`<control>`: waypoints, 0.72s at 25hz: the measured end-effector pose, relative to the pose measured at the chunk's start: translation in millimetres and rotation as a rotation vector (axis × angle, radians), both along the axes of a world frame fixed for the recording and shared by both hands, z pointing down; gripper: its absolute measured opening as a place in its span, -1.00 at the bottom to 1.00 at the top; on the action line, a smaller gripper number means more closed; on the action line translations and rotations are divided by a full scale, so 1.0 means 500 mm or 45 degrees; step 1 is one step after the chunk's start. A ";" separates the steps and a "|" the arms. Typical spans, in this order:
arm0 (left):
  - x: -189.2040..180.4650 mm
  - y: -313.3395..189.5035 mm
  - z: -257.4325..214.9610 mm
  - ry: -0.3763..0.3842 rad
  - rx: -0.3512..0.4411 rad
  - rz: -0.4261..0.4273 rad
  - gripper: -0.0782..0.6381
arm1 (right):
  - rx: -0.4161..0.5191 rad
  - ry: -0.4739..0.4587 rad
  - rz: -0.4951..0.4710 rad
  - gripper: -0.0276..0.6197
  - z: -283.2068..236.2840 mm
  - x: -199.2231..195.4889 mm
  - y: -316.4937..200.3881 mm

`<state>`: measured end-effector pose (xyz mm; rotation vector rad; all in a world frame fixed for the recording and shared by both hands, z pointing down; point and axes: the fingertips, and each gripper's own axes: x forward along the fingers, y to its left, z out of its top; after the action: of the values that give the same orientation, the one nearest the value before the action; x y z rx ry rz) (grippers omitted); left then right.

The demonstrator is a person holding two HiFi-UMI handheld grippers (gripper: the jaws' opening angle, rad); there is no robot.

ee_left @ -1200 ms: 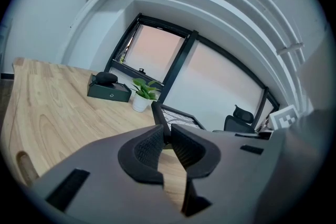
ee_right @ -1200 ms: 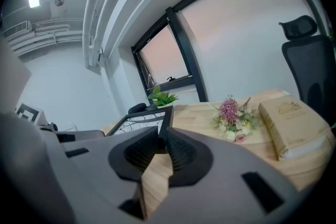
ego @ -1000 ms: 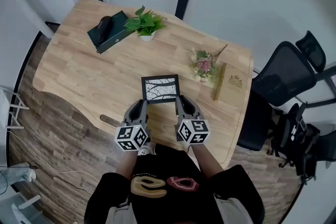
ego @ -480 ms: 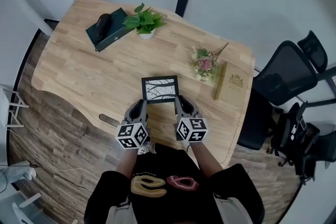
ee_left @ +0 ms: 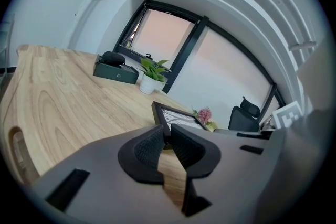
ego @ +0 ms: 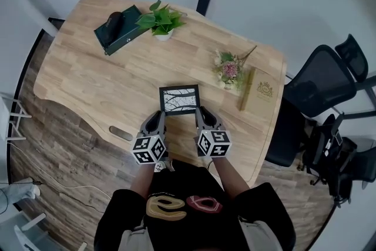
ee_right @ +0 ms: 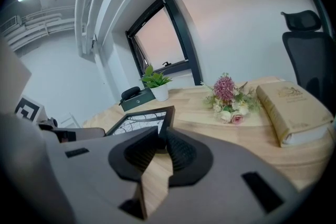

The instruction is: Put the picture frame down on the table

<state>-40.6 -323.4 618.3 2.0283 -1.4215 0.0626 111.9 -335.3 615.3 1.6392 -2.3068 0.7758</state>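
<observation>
Counting left to right on the one wooden table (ego: 82, 76): one dark green box (ego: 120, 35), one potted plant (ego: 160, 22). Then left gripper (ego: 160, 117) clamped on a near corner of the one picture frame (ego: 180, 99), right gripper (ego: 200, 113) pinching the other corner, so two grippers on it, at the table's near middle. Can't tell if touching the wood. Further right, one flower bunch (ego: 228, 70), one book (ego: 261, 91).

Left hand-held gripper (ee_left: 167, 135): jaws pinched on near corner of black frame (ee_left: 179, 116), pic side up. Wood bench (ee_left: 63, 97) runs below & to the left. At far end: dark box (ee_left: 117, 73) w/ a black item on top, plant (ee_left: 152, 76) in white pot just beside it on the right. Pink flowers (ee_left: 203, 115) beyond frame. Chair (ee_left: 244, 116) past bench edge. Window (ee_left: 163, 34) at back.
</observation>
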 end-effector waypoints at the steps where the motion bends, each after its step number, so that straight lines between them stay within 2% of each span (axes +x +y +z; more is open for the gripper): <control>1: 0.000 0.000 0.003 -0.001 -0.006 -0.001 -0.62 | -0.007 0.001 -0.003 -0.73 0.004 0.000 0.000; 18: 0.004 -0.002 0.054 -0.011 -0.097 -0.012 -0.62 | -0.093 0.019 -0.014 -0.73 0.058 0.003 -0.003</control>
<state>-38.6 -324.6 645.5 1.9615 -1.4124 0.1205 113.4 -336.7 644.3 1.5943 -2.2479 0.8330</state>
